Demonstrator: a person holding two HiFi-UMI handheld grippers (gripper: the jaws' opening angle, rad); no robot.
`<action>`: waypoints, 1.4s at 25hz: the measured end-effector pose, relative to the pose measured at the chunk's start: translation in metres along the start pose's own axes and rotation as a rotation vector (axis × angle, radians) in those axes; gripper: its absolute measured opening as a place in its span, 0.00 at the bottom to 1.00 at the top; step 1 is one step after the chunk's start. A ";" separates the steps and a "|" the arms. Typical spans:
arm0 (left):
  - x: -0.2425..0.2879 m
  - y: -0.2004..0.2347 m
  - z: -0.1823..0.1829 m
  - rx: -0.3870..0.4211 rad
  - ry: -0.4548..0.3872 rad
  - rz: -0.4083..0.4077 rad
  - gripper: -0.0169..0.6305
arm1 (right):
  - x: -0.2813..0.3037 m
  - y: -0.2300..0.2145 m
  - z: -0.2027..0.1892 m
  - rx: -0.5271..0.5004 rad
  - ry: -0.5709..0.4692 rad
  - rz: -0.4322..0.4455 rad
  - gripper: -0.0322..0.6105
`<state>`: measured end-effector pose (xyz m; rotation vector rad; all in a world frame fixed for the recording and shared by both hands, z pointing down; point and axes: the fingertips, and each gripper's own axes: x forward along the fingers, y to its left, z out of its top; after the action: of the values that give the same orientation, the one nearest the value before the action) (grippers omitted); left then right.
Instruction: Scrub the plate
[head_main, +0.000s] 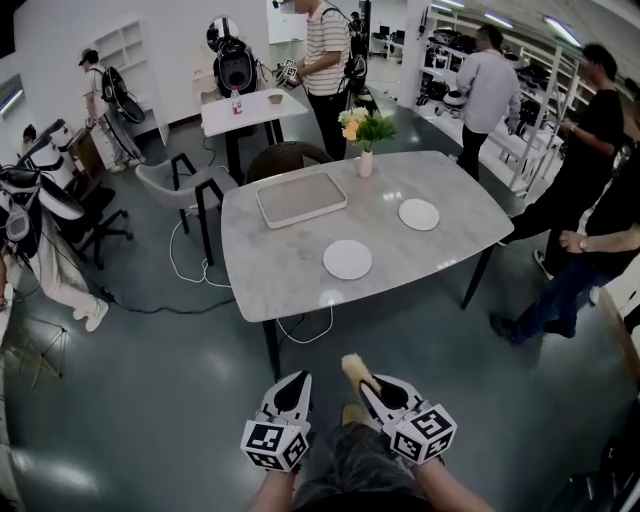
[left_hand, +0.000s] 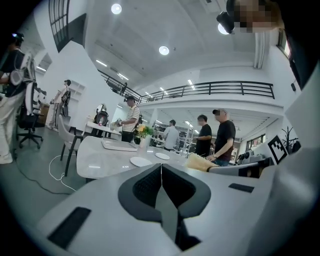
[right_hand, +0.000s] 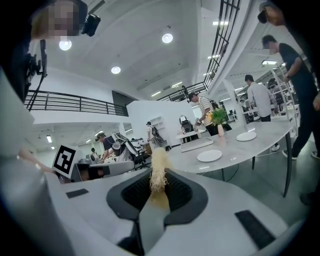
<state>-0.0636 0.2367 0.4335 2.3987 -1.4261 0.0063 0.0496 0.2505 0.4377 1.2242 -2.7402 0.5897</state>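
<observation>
Two white plates lie on the grey marble table (head_main: 290, 270): the near plate (head_main: 347, 259) towards the front edge, the other plate (head_main: 418, 213) further right. Both grippers hang well short of the table, over the floor in front of me. My right gripper (head_main: 366, 384) is shut on a straw-coloured scrub brush (head_main: 356, 370), whose bristles (right_hand: 158, 170) stick up between the jaws. My left gripper (head_main: 291, 384) is shut with nothing in it. From the left gripper view the near plate (left_hand: 140, 161) sits ahead on the tabletop.
A rectangular tray (head_main: 301, 198) and a vase of flowers (head_main: 365, 135) stand on the far half of the table. Chairs (head_main: 190, 190) stand at the left and far side. A cable (head_main: 190, 275) trails on the floor. Several people stand around, two close by on the right (head_main: 590, 230).
</observation>
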 end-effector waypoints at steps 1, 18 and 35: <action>0.010 0.004 0.003 0.000 -0.003 0.004 0.05 | 0.009 -0.008 0.005 -0.004 0.000 0.009 0.17; 0.168 0.043 0.031 0.009 0.023 0.016 0.05 | 0.107 -0.134 0.055 -0.006 0.052 0.069 0.17; 0.214 0.057 0.016 0.048 0.122 0.003 0.05 | 0.147 -0.172 0.049 0.028 0.108 0.105 0.16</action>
<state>-0.0091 0.0253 0.4731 2.3896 -1.3888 0.1861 0.0794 0.0252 0.4799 1.0257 -2.7271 0.6861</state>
